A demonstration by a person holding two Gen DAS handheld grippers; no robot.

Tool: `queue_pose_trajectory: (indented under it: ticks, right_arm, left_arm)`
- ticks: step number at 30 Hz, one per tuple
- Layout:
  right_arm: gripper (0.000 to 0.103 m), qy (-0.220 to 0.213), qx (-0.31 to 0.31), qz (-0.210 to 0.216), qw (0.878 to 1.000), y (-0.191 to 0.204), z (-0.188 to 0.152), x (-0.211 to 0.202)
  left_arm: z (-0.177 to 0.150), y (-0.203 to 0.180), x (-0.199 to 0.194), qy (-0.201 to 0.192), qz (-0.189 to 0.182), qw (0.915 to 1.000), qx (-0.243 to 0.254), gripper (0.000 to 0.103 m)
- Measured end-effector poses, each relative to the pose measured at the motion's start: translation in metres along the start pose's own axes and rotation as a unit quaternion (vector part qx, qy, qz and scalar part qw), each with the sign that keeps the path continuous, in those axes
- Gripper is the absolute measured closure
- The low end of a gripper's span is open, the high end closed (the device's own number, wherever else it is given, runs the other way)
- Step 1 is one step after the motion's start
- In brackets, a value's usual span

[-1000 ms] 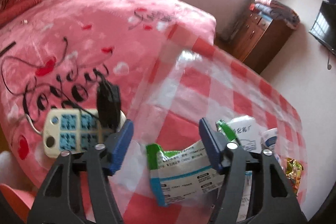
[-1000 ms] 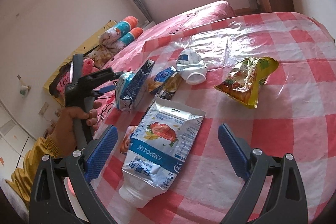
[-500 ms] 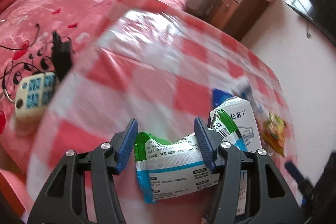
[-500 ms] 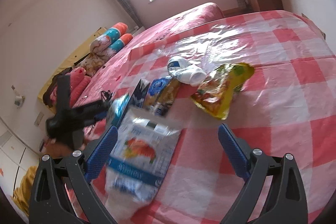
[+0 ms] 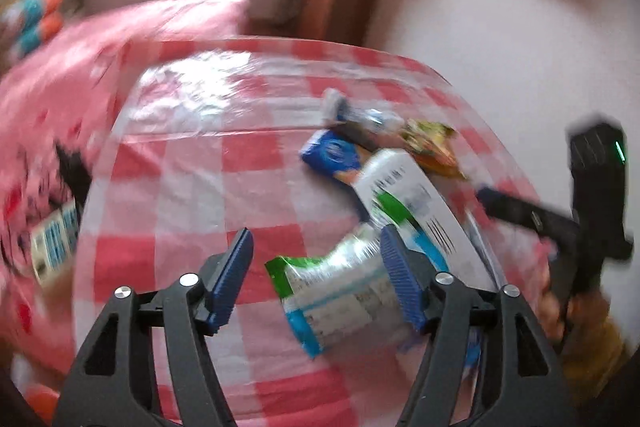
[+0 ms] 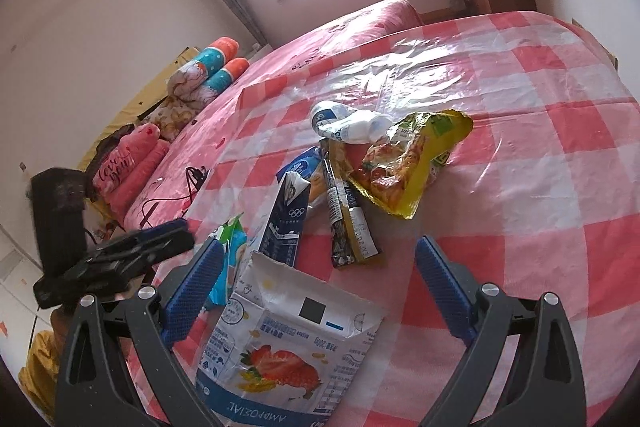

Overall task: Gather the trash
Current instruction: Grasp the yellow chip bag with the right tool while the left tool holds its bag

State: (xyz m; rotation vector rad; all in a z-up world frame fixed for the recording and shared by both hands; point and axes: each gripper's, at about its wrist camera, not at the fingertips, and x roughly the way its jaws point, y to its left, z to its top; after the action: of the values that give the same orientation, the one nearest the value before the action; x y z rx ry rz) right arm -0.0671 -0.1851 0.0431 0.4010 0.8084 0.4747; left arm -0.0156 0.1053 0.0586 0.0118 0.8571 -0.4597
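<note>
The left gripper [image 5: 316,269] is opening, a green-and-white wrapper [image 5: 340,297] lying loose between its jaws (touching only the right pad) above the checked tabletop [image 5: 192,187]. The right gripper [image 6: 316,287] hangs spread wide over a strawberry pouch [image 6: 280,355], nothing pinched

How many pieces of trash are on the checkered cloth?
7: strawberry pouch, green-blue wrapper, blue carton, dark stick packet, yellow bag, white crumpled wrapper, blue packet. More may hide underneath.
</note>
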Motion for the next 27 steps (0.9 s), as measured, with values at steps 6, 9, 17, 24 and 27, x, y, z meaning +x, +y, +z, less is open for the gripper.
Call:
queue_pose_trajectory:
  ticks: [6, 9, 17, 24, 27]
  right_arm:
    - [0.008, 0.018, 0.009, 0.017, 1.0, -0.001, -0.001, 0.008]
    - [0.008, 0.019, 0.012, 0.017, 1.0, -0.003, -0.001, 0.009]
    - [0.008, 0.008, 0.023, -0.029, 0.999, -0.028, 0.01, 0.001]
    - [0.008, 0.03, 0.051, -0.073, 0.996, -0.052, 0.024, 0.008]
    - [0.008, 0.032, 0.057, -0.06, 0.996, -0.05, 0.032, 0.013]
  left_arm:
    - [-0.011, -0.011, 0.01, 0.04, -0.023, 0.996, 0.077, 0.026]
    - [-0.013, -0.012, 0.021, 0.055, -0.036, 0.9933, 0.095, 0.026]
    - [-0.017, -0.024, 0.036, 0.068, -0.048, 0.9875, 0.134, 0.025]
    - [-0.016, -0.032, 0.05, 0.066, -0.036, 0.9818, 0.174, 0.023]
    - [-0.013, -0.032, 0.054, 0.06, -0.036, 0.981, 0.181, 0.022]
